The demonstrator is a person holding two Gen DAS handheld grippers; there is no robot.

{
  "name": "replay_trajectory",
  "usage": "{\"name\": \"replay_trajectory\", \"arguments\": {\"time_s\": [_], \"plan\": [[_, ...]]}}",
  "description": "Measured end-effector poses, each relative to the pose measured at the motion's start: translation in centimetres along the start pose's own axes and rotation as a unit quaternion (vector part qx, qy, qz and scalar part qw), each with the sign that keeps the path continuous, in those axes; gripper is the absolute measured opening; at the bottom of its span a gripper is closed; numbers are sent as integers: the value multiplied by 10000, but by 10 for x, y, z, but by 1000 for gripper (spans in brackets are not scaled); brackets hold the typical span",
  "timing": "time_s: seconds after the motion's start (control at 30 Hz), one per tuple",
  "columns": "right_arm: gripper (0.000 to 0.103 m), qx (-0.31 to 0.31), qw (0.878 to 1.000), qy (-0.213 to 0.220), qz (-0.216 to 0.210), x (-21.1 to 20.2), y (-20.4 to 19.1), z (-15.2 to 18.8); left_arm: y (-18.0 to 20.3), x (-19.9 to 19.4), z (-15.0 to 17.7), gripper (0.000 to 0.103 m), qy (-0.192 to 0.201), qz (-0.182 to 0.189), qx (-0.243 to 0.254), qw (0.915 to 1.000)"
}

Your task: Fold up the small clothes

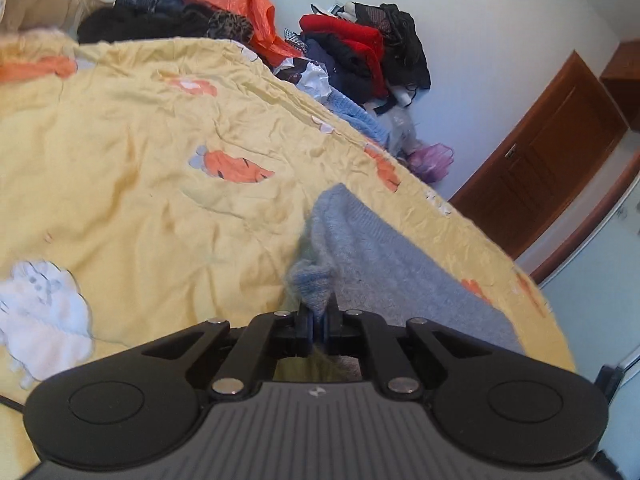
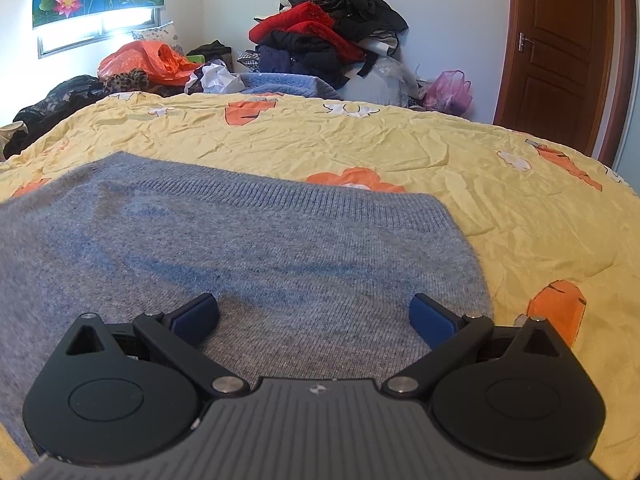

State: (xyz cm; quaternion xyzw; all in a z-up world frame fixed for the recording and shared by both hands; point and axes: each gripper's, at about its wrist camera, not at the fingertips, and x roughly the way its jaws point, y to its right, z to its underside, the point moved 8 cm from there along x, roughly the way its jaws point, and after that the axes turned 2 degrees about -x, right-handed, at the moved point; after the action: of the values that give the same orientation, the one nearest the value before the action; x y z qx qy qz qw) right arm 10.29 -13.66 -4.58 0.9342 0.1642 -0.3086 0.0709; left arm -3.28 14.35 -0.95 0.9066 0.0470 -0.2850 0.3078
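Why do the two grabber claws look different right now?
The left gripper has its jaws squeezed shut on a bunched corner of the grey sweater. The right gripper has its jaws spread wide, pinching nothing, with the sweater lying flat beneath it. Both are black with blue pads and sit over the same sweater on the yellow bedspread.

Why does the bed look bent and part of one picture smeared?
Both views use fisheye lenses, so the yellow bedspread bulges like a dome; the left wrist view is tilted and blurred at its left edge; the right wrist view is sharper, with window glare.
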Motion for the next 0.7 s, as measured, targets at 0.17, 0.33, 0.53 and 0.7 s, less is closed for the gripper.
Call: {"name": "replay_trajectory", "arguments": {"time_s": [0.17,0.33,0.53,0.7], "plan": [[103,0,10000,5,-3,0,0,0,-19,24,23,4,-426,-269,18,9987],[102,54,9999,103,-74,-8,-2,-3,-8,20,30,15,-596,-45,197,9980],[101,696,9939,489,-697,-40,-17,-17,-7,15,27,86,-240,643,-832,9942],[101,485,9911,452,-1152,-49,-46,-39,0,26,24,82,-26,427,-698,9966]]}}
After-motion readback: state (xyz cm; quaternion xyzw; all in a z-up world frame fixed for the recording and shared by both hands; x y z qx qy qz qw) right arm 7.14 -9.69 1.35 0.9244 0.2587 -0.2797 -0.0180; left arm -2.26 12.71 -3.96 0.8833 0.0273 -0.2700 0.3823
